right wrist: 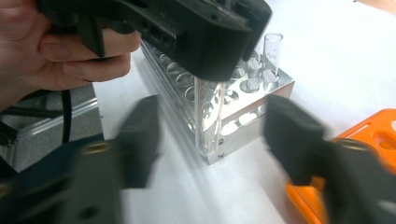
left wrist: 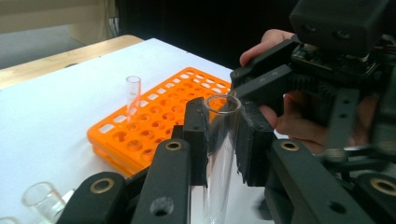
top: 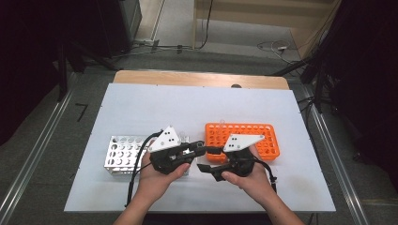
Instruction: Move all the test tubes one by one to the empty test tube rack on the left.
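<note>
- Clear glass test tube (left wrist: 221, 154): clamped between the left gripper's (left wrist: 223, 140) pads, upright, open rim just above the pads. From the right gripper view the same tube (right wrist: 208, 116) hangs below the left gripper (right wrist: 187, 32), lower end in front of the near corner of the metal rack (right wrist: 243, 121).
- Left gripper (top: 199, 149): jaws closed on the tube, held over the gap between the two racks.
- Right gripper (right wrist: 212, 140): jaws apart and motion-blurred, one on each side of the tube, pads not touching it. Nothing held.
- Right gripper in high view (top: 206, 167): just beside the left one, in front of the orange rack (top: 263, 140).
- Orange rack (left wrist: 154, 126): plastic, lies flat on the white table top (top: 141, 108), one tube (left wrist: 133, 95) standing in a far hole.
- Metal rack (top: 119, 154): perforated, left of the hands, a few tubes (right wrist: 272, 51) standing in it.
- Two more tube mouths (left wrist: 44, 198) at the bottom left of the left gripper view.
</note>
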Motion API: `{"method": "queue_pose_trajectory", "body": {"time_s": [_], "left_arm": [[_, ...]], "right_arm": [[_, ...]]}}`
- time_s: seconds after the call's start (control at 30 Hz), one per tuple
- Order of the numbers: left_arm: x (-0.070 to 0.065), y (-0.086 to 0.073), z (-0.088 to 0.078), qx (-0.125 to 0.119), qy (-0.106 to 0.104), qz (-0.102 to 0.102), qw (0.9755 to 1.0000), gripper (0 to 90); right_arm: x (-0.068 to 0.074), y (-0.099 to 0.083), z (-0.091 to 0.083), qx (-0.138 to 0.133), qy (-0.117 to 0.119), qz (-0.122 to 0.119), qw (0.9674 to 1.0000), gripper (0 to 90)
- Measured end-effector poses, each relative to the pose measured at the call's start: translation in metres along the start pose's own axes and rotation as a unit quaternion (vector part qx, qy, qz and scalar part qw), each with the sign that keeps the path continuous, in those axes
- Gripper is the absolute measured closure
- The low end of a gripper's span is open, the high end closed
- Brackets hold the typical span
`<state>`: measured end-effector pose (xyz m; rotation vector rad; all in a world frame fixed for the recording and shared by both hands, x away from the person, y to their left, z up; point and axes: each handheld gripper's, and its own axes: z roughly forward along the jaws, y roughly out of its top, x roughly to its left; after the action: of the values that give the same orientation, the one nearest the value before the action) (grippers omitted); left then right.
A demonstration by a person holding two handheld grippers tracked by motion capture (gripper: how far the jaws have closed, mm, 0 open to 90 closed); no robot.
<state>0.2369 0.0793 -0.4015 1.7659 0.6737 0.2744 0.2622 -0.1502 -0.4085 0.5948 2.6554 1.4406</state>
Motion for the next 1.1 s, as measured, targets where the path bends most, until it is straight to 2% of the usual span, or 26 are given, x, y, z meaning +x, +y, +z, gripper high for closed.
{"method": "queue_pose_trajectory", "body": {"time_s": [0.13,0.23,0.43,0.77,1.1], "left_arm": [[0.003,0.001,-0.005,-0.004,0.008,-0.001,1.0000,76.4],[0.006,0.002,-0.009,-0.007,0.012,-0.003,0.9999,76.4],[0.013,0.004,-0.018,-0.013,0.023,-0.006,0.9996,76.4],[0.026,0.006,-0.036,-0.027,0.044,-0.012,0.9986,76.4],[0.038,0.006,-0.049,-0.034,0.063,-0.020,0.9972,76.4]], "right_arm": [[-0.004,-0.002,-0.004,-0.008,0.006,0.005,0.9999,7.5],[-0.010,-0.006,-0.009,-0.016,0.014,0.012,0.9997,0.0],[-0.017,-0.011,-0.020,-0.027,-0.001,0.016,0.9995,0.0],[-0.028,-0.030,-0.042,-0.030,-0.041,0.030,0.9983,0.0],[-0.042,-0.051,-0.068,-0.038,-0.073,0.049,0.9954,0.0]]}}
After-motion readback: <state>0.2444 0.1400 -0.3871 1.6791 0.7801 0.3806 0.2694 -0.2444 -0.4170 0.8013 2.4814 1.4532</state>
